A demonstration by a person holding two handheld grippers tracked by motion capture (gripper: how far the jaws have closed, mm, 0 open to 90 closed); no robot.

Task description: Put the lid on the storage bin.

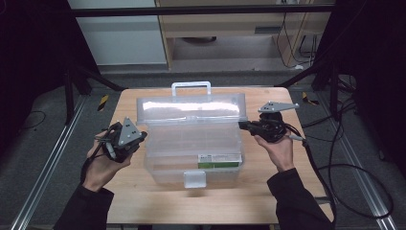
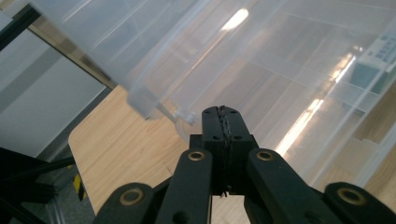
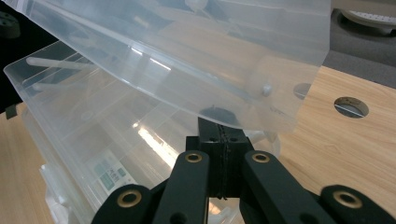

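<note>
Currently, status by item:
Storage box [image 1: 194, 153]: clear plastic, centred on the wooden table [image 1: 143, 201]; latch tab at the near wall.
Lid [image 1: 191, 108]: raised, leaning back, handle at the far edge.
Label [image 1: 219, 160]: green and white, apparently on the box's near right wall.
Left gripper [image 2: 220, 114]: clenched, jaws pressed flat together, grasping nothing, just beside the box's left end.
Right gripper [image 3: 219, 128]: clenched, empty, tips under the lid's right edge; contact cannot be confirmed.
</note>
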